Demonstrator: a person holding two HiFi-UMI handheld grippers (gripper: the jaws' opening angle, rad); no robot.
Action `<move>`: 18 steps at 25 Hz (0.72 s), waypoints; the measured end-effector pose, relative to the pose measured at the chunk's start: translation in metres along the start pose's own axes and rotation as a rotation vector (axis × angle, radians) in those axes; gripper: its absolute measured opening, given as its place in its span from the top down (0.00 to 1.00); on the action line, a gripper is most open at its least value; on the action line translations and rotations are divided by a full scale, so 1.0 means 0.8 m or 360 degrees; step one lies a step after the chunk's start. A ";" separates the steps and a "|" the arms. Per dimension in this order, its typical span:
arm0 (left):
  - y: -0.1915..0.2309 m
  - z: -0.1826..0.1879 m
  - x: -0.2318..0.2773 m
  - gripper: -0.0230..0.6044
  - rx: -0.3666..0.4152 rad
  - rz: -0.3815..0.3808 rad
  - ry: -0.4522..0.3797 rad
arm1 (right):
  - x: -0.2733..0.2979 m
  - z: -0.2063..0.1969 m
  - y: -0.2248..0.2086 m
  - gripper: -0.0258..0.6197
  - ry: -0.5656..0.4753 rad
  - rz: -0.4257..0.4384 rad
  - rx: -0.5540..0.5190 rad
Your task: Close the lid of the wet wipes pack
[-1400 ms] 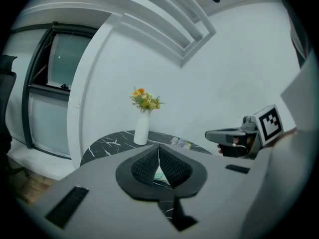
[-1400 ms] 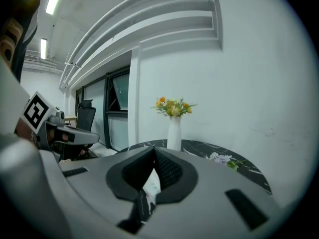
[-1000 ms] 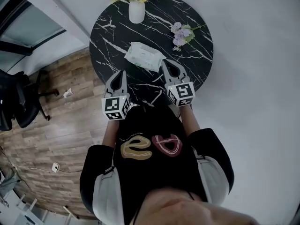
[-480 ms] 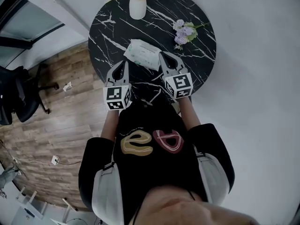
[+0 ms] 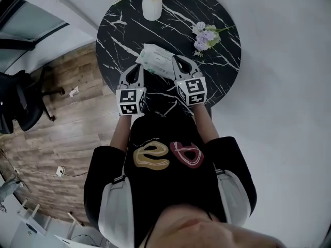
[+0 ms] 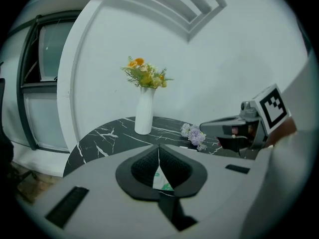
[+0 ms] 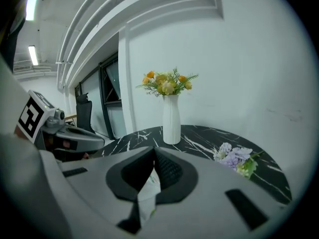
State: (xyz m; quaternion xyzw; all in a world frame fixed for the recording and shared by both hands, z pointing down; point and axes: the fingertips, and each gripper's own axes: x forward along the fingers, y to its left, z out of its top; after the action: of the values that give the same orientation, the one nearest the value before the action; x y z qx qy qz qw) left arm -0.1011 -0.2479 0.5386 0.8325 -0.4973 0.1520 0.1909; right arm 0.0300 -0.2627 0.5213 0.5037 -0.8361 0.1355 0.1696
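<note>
left gripper (image 6: 158,150) jaws together, tips meeting, nothing clamped | right gripper (image 7: 153,151) jaws pressed together too, empty | wet wipes pack (image 5: 154,59) flat on black marble worktop (image 5: 222,71), just beyond both tips | white vase (image 5: 152,8) at far edge, lilac sprig (image 5: 202,36) right of pack

Round black marble table (image 5: 126,35) sits under and ahead of my left gripper (image 5: 137,68). White wall (image 6: 224,59) behind it. Window (image 6: 42,78), wood floor (image 5: 67,133) and black office chair (image 5: 20,105) off to its left. Ceiling strip light (image 7: 33,55) is on.
</note>
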 end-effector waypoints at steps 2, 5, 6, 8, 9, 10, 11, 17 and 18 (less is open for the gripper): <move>0.000 -0.003 0.010 0.94 -0.0002 -0.0014 0.0028 | 0.006 -0.004 -0.001 0.94 0.0017 -0.0005 0.0018; 0.002 -0.007 0.023 0.94 -0.0002 -0.0005 0.0061 | 0.020 -0.012 0.002 0.94 0.0064 0.0020 -0.0031; 0.002 -0.010 0.027 0.94 -0.0002 -0.0004 0.0074 | 0.023 -0.015 0.003 0.94 0.0078 0.0030 -0.0032; 0.000 -0.014 0.036 0.94 0.0005 -0.0006 0.0095 | 0.029 -0.020 0.002 0.94 0.0099 0.0044 -0.0012; 0.000 -0.015 0.039 0.94 0.0010 -0.0006 0.0103 | 0.033 -0.022 0.002 0.94 0.0113 0.0053 -0.0005; 0.001 -0.016 0.042 0.94 0.0012 -0.0007 0.0112 | 0.036 -0.025 0.003 0.94 0.0129 0.0062 -0.0006; 0.001 -0.018 0.044 0.94 0.0010 -0.0006 0.0122 | 0.039 -0.027 0.004 0.94 0.0145 0.0069 -0.0012; 0.003 -0.036 0.065 0.94 0.0026 0.0004 0.0198 | 0.052 -0.040 0.003 0.94 0.0208 0.0087 -0.0016; 0.004 -0.039 0.069 0.94 0.0036 0.0002 0.0211 | 0.053 -0.042 0.003 0.94 0.0218 0.0086 -0.0018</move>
State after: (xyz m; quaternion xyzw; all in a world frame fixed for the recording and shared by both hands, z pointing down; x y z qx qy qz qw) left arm -0.0803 -0.2770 0.5913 0.8224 -0.4824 0.2126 0.2139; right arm 0.0145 -0.2823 0.5693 0.4695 -0.8367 0.1694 0.2255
